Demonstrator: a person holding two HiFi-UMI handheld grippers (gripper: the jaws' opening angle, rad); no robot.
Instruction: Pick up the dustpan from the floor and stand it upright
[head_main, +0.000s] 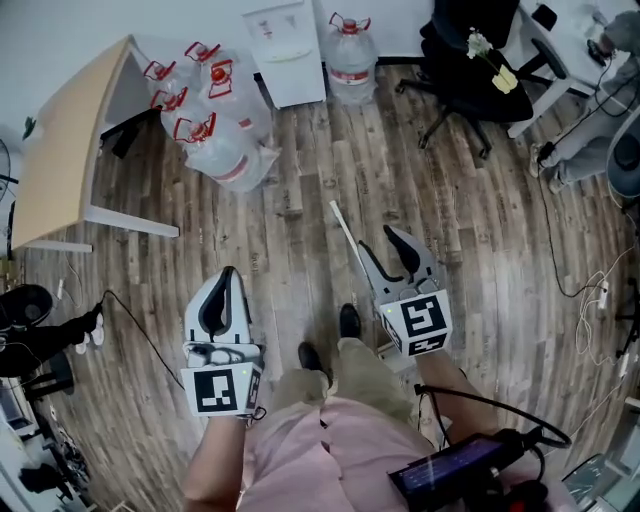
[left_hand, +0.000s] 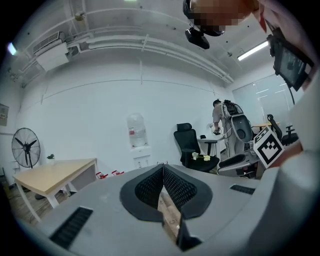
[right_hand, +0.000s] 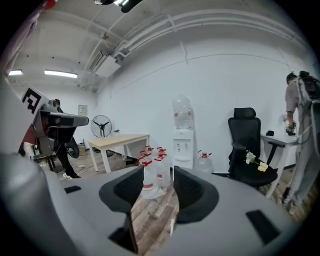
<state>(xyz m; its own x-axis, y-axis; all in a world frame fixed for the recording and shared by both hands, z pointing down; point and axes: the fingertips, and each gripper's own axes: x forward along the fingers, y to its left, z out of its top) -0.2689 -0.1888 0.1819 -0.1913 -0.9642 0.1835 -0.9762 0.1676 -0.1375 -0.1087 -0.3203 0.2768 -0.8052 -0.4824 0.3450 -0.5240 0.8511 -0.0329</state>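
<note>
A: Where's the left gripper?
B: Seven o'clock, jaws pressed together, empty.
A: The dustpan?
B: On the floor, its white handle at eleven o'clock from the right gripper, whose jaws stand apart, empty.

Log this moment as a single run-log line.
left tool: shut, empty | right tool: open, empty | thin white stick: beside right tool

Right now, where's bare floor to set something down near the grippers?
Bare planks between the left gripper and the white stick, and from the right gripper out to the cables. Crowded around the water jugs, the office chair base and the table.
</note>
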